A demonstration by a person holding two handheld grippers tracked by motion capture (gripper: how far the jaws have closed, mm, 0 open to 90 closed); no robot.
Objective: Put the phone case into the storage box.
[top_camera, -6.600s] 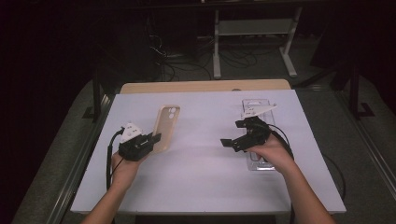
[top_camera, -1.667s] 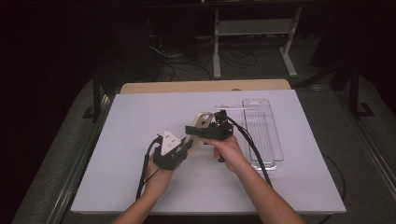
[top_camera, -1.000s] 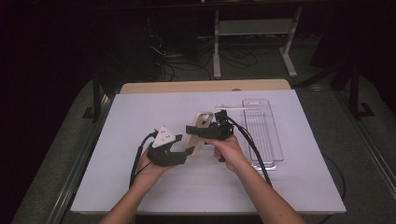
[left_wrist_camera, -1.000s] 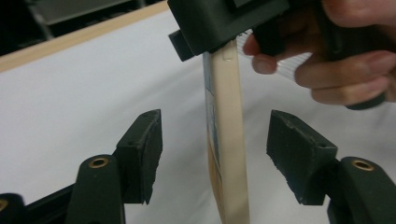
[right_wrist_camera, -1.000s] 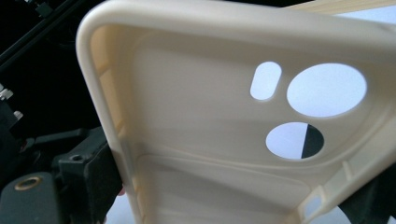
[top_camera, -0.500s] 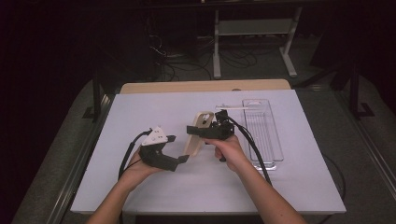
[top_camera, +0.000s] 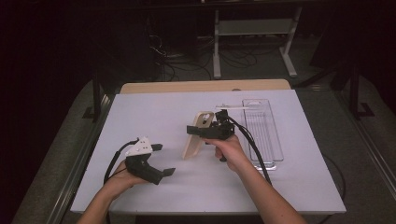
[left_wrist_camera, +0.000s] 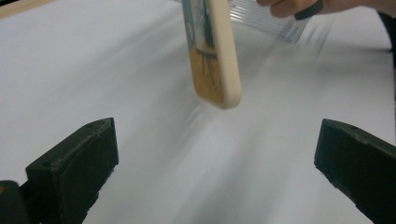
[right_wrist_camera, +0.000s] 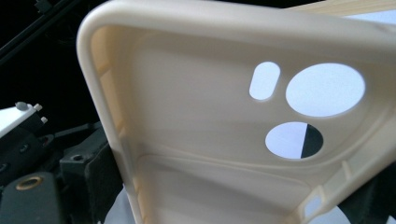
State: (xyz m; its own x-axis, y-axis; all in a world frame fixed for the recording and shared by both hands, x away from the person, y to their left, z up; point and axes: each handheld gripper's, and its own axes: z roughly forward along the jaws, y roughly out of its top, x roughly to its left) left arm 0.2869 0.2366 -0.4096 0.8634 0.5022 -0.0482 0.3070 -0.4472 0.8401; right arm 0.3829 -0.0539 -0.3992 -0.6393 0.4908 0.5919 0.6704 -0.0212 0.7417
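Note:
A beige phone case stands tilted above the white table, its lower end near the surface. My right gripper is shut on its upper part, close to the camera holes. In the right gripper view the case's hollow inside is right in front of the lens. My left gripper sits low at the front left, apart from the case. Its jaws have just been opening and now stand wide with nothing between them. In the left gripper view the case hangs ahead, beyond the pads.
A clear plastic tray lies on the table just right of the right hand, and its corner appears in the left gripper view. The table's wooden back edge is beyond it. A metal stand and cables sit on the dark floor behind.
My left gripper has drawn back from the case's lower end toward the front left, and its jaws have spread wide. The right gripper and the case have stayed where they were.

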